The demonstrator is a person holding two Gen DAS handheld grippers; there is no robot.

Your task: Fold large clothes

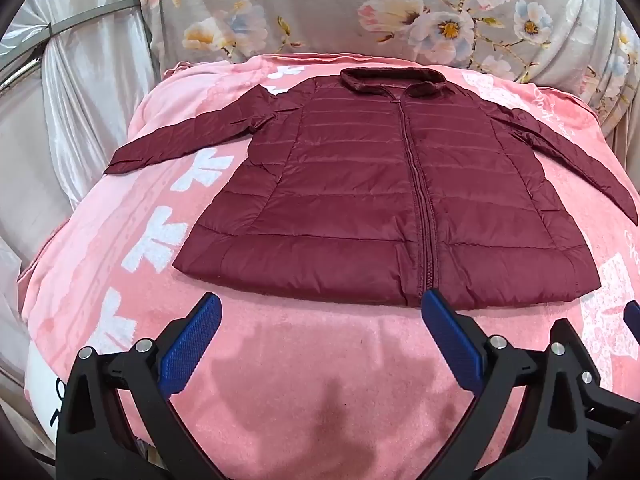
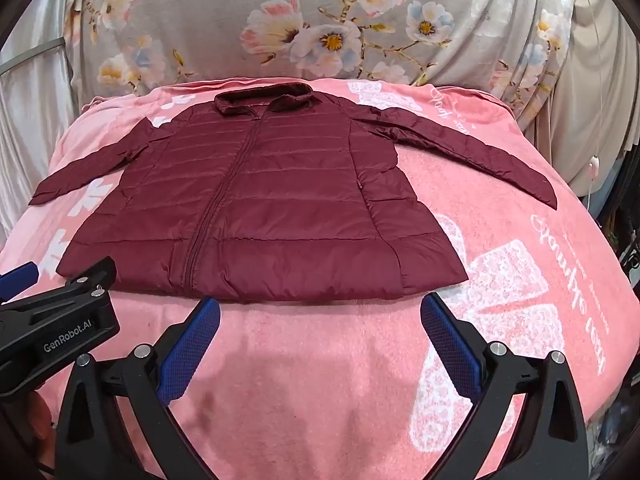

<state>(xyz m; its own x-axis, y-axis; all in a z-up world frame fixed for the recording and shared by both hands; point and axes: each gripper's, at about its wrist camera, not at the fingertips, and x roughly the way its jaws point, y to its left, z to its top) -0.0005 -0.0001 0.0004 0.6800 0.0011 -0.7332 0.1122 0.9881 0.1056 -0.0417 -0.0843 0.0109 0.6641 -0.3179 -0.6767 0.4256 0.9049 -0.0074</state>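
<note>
A dark red quilted jacket (image 1: 360, 200) (image 2: 260, 208) lies flat and zipped on a pink blanket (image 1: 300, 360) (image 2: 320, 360), collar at the far side, hem towards me, both sleeves spread outwards. My left gripper (image 1: 320, 308) hovers open just short of the hem, near the zip's lower end, with nothing between its blue pads. My right gripper (image 2: 320, 312) is open too, just in front of the hem's right half, empty. The left gripper's black body (image 2: 60, 320) shows at the left edge of the right wrist view.
A grey cloth with a flower print (image 1: 360, 12) (image 2: 320, 20) rises behind the blanket. Pale shiny curtains (image 1: 80, 100) hang at the left. A white cord with a small switch (image 2: 595, 164) hangs at the right, beside dark clutter. The blanket falls away at both sides.
</note>
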